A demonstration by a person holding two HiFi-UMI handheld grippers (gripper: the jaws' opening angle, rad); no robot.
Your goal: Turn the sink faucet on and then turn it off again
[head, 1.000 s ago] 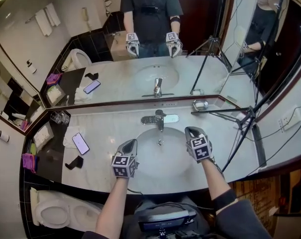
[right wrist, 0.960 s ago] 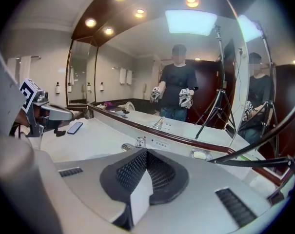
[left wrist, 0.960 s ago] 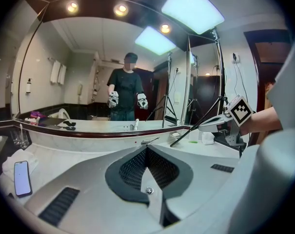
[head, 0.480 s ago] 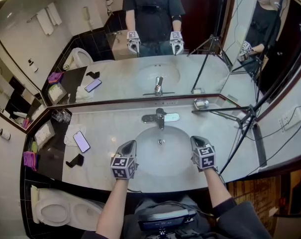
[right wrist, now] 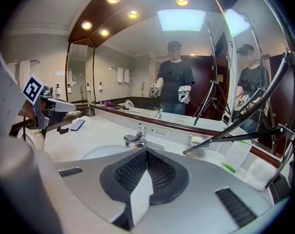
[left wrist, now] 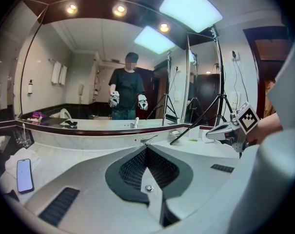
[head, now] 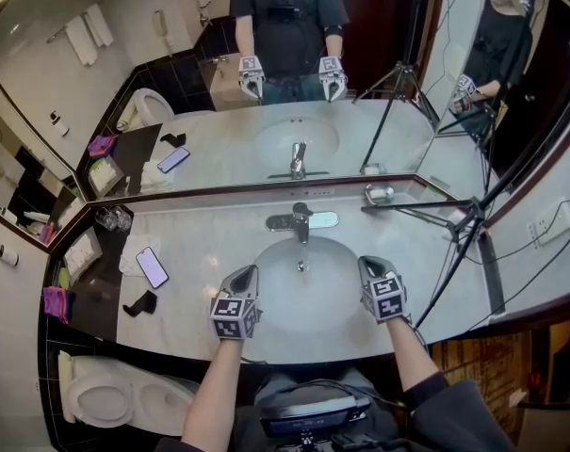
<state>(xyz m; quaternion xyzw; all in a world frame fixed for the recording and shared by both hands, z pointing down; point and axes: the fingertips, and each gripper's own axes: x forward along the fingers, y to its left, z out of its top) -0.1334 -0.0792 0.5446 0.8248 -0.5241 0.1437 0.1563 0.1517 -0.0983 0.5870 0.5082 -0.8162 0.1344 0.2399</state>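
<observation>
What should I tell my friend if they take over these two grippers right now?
The left gripper has its jaws shut and is empty. It is over the left rim of the sink.
The right gripper has its jaws shut and is empty. It is over the sink's right rim.
The faucet is at the back of the sink. Neither gripper touches it, and no water shows at the spout.
Done: the pictures don't show whether the faucet has already been turned on and off.
Left: if it hasn't, probably reach in with the right gripper, turn the faucet on, then turn it off again.
</observation>
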